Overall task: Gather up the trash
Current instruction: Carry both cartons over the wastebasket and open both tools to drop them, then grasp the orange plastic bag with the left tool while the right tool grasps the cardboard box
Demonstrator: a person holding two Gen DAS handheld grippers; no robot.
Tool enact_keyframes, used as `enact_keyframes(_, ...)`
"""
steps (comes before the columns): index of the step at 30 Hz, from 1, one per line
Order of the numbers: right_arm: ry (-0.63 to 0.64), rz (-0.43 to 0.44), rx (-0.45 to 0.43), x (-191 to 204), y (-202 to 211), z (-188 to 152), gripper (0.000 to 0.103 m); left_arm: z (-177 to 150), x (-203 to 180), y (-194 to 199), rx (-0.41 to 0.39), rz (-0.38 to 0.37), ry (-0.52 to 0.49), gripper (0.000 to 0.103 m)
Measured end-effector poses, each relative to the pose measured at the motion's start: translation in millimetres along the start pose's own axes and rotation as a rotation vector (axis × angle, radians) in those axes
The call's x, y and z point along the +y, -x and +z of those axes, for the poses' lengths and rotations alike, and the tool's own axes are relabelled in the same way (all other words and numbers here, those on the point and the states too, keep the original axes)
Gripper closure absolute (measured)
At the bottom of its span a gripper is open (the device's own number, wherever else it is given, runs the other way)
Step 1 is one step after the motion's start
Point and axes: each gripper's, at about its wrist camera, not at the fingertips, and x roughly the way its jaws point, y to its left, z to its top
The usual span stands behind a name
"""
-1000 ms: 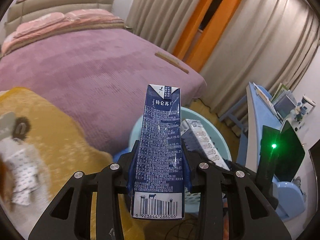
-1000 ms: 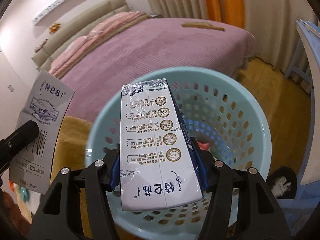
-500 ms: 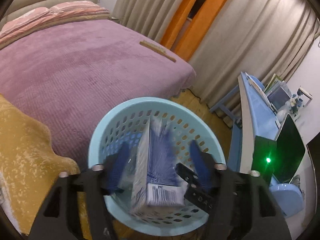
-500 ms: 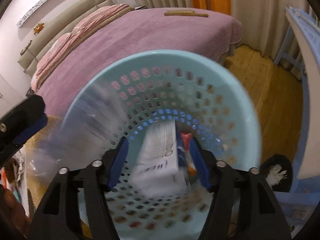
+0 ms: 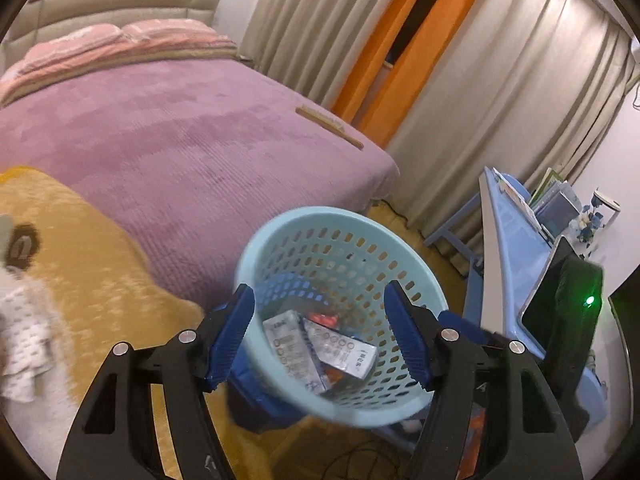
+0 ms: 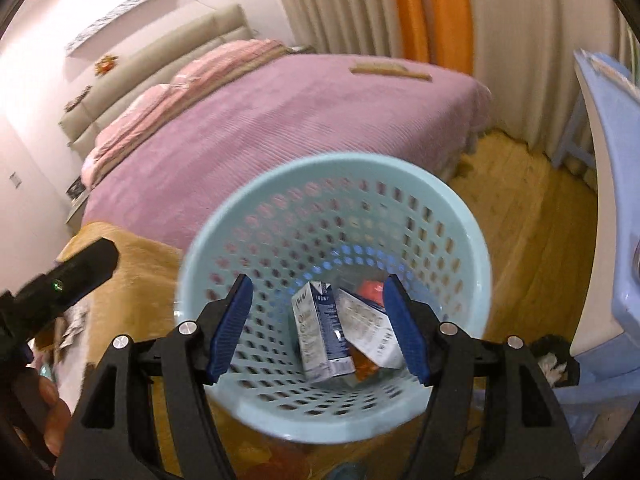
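Both grippers hung above the basket [image 5: 280, 240] with nothing in them: the left gripper [image 5: 320, 336] stood with its jaws spread wide, and the right gripper [image 6: 318, 330] likewise. The step in hand appeared to be the release of trash into the basket, and judged from the contents it looked complete for these two items. To finish it well, each gripper should be lifted straight up and clear of the rim before turning away, so that no finger catches the perforated wall and tips the basket. The basket stood on the wooden floor just beside the bed [image 5: 180, 140] and near the blue desk [image 5: 508, 232]. Inside it lay two milk cartons: the first carton [image 6: 322, 332] rested on the bottom, leaning on end, and the second carton [image 6: 370, 330] lay tilted against it, touching. Red and orange scraps [image 6: 370, 290] showed beneath and behind them; what they were could not be told. A spotted cloth [image 5: 20, 320] lay on the yellow blanket [image 5: 100, 260], possibly further trash.
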Motion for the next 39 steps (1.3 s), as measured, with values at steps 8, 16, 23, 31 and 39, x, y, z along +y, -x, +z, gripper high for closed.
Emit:
enact_keyframes(8, 0.140, 0.135, -0.072, 76, 39, -5, 0.039, -10, 31, 87, -0.125, 0.084, 0.016, 0.037)
enact_keyframes(16, 0.272, 0.257, -0.059, 162, 40, -26, 0.039, -29, 93, 174, -0.233, 0.274, 0.085, 0.033)
enact_keyframes(23, 0.344, 0.339, -0.002, 231, 32, -46, 0.039, -54, 178, 248, -0.298, 0.501, 0.203, 0.020)
enact_keyframes(31, 0.343, 0.419, 0.120, 299, 2, -65, 0.038, -73, 272, 283, -0.272, 0.707, 0.341, 0.017)
enact_keyframes(39, 0.288, 0.443, 0.194, 335, -26, -67, 0.034, -72, 315, 271, -0.223, 0.650, 0.375, 0.014)
